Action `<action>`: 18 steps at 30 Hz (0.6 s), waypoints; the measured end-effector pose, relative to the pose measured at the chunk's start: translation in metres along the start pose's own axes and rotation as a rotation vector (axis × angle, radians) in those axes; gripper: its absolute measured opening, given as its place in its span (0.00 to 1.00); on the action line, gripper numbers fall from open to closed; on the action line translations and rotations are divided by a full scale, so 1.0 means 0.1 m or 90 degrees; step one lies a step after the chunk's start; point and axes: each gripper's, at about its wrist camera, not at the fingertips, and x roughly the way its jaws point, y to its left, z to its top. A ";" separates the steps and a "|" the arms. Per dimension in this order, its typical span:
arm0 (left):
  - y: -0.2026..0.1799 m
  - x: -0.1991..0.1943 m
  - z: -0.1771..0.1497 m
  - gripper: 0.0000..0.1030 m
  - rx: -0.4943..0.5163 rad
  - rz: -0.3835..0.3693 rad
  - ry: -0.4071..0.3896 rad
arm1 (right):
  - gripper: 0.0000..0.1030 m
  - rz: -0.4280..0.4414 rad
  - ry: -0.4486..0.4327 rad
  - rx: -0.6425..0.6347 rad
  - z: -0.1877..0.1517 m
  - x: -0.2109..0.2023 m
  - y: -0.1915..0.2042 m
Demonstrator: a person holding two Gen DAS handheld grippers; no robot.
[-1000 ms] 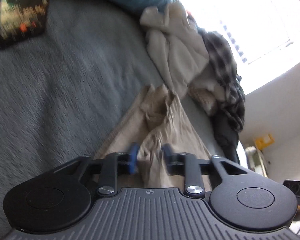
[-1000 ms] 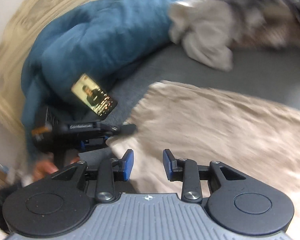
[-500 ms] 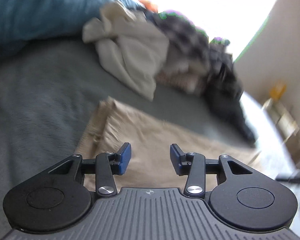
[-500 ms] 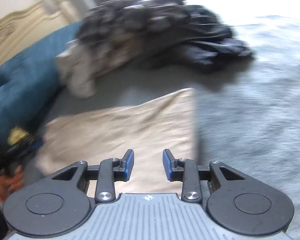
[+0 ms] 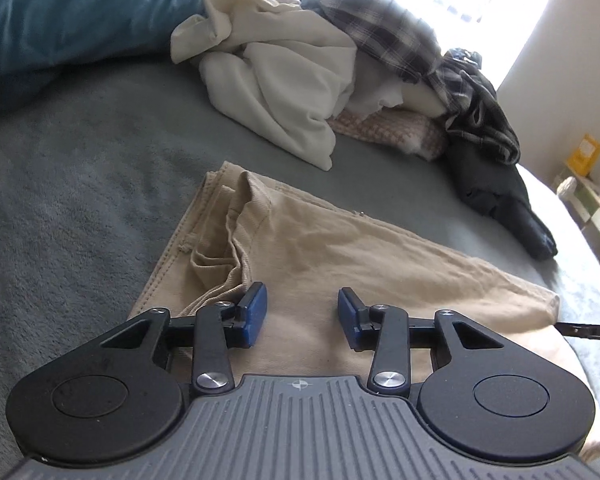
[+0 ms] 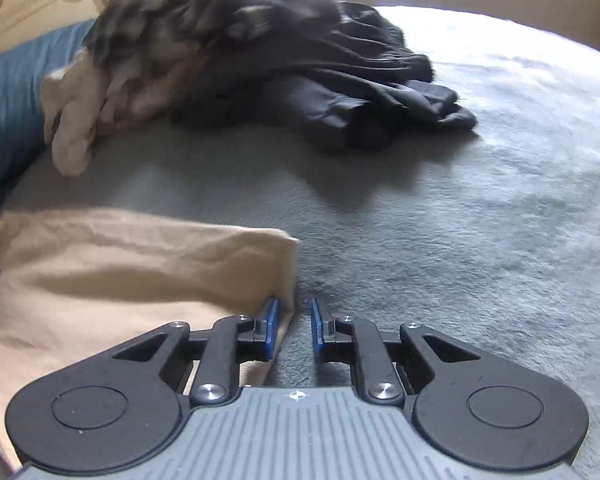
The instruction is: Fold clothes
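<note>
A pair of tan cotton trousers (image 5: 340, 248) lies folded flat on the near part of the grey fleece blanket (image 5: 80, 184), with a heap of cream, plaid and black clothes (image 5: 340, 64) beyond it by the blue pillow (image 5: 60, 8). The left gripper (image 5: 302, 312) hovers over the waistband end, jaws apart and grasping nothing. At the trousers' right edge the right gripper (image 6: 294, 322) has just been narrowing, a slim gap left, the fabric edge at its left pad, not pinched.

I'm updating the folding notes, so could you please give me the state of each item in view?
Tan trousers: laid flat on the bed, waistband rumpled.
Cream garment: crumpled, in the pile.
Plaid shirt: crumpled, on top of the pile.
Dark garment: bunched, unfolded.
Left gripper: open above the trousers.
Right gripper: narrowly open, jaws just closing at the trousers' edge.
</note>
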 end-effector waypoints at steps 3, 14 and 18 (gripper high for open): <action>-0.01 0.00 0.00 0.39 0.000 0.005 0.000 | 0.16 0.003 -0.045 -0.033 0.13 -0.20 0.07; -0.04 0.01 0.02 0.39 -0.003 0.017 0.006 | 0.15 0.013 -0.040 0.037 0.23 0.24 -0.16; -0.05 0.01 0.03 0.39 -0.007 0.020 0.010 | 0.16 0.102 -0.035 0.042 0.22 -0.17 -0.23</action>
